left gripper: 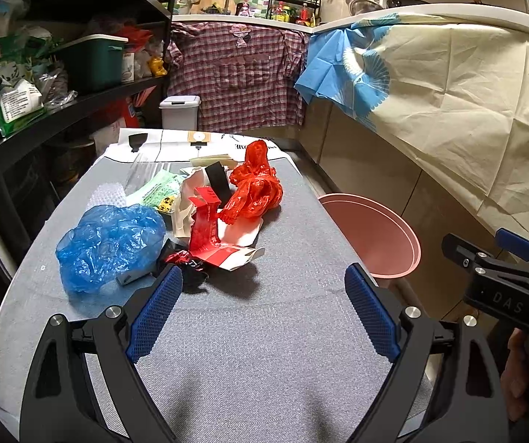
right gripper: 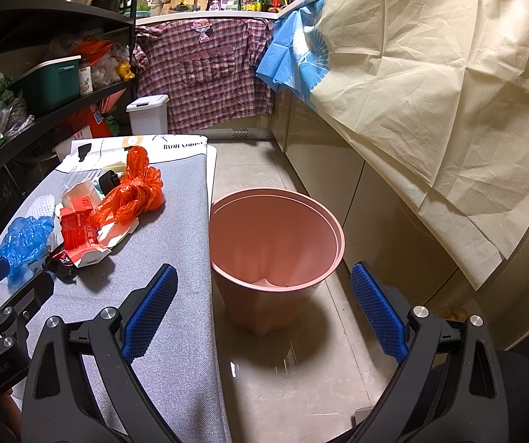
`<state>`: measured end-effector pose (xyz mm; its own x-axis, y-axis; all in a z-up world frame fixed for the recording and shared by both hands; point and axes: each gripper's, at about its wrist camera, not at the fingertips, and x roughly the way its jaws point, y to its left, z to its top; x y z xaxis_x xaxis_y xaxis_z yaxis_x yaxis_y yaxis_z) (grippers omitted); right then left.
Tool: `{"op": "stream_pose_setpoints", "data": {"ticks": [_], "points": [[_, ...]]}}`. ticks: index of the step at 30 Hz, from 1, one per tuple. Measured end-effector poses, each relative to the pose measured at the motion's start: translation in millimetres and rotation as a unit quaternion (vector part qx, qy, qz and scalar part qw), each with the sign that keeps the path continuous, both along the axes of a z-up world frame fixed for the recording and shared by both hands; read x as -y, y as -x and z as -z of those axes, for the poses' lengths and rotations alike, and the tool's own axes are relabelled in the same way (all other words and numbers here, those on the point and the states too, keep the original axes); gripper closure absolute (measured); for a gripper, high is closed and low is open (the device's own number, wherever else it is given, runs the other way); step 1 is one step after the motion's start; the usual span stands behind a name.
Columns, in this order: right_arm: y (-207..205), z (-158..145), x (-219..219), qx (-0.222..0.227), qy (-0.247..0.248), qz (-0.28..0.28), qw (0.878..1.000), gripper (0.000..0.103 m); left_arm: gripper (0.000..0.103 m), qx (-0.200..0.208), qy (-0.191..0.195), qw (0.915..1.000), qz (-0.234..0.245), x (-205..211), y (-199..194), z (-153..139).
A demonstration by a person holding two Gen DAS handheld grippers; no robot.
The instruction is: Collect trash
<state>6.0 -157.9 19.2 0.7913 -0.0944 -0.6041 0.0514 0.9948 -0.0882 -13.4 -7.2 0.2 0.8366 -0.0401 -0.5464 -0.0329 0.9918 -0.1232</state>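
Note:
Trash lies piled on a grey-covered table (left gripper: 257, 332): a crumpled blue plastic bag (left gripper: 105, 243), a red plastic bag (left gripper: 255, 184), a torn red-and-white carton (left gripper: 216, 236), a green-printed wrapper (left gripper: 157, 192) and bubble wrap (left gripper: 107, 193). My left gripper (left gripper: 264, 313) is open over the near table, just short of the pile, holding nothing. A pink bin (right gripper: 275, 240) stands on the floor right of the table. My right gripper (right gripper: 264, 310) is open above the bin's near side and the table edge, with nothing between its fingers.
Dark shelves (left gripper: 61, 107) crowded with bags and a green box line the left. A small white lidded bin (right gripper: 148, 114) stands beyond the table. Cream cloth (right gripper: 430, 92) covers the counter on the right. Tiled floor (right gripper: 301, 380) lies around the pink bin.

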Motion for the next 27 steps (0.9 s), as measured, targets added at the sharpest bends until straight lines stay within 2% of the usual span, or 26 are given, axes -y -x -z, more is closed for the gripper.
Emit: {"op": "stream_pose_setpoints", "data": {"ticks": [3,10,16,18,21,27], "points": [[0,0,0,0.0,0.0,-0.001,1.0,0.01,0.016,-0.001,-0.001,1.0,0.0,0,0,0],[-4,-2,-6,-0.004,0.003,-0.001,1.0,0.018,0.017,-0.003,0.0,1.0,0.001,2,0,1],[-7,0,-9,-0.003,-0.013,-0.01,1.0,0.031,0.037,-0.011,0.005,0.9999,-0.012,-5,-2,4],[-10,1,-15,-0.004,-0.021,-0.02,1.0,0.037,0.05,-0.012,0.005,0.9996,-0.023,-11,-3,5],[-15,1,-26,-0.004,-0.034,-0.04,0.999,0.043,0.056,-0.009,0.004,0.9988,-0.048,-23,-2,4],[-36,3,-61,-0.018,-0.086,-0.095,0.992,0.05,0.057,0.003,-0.015,0.9938,-0.11,-51,-5,2]]}}
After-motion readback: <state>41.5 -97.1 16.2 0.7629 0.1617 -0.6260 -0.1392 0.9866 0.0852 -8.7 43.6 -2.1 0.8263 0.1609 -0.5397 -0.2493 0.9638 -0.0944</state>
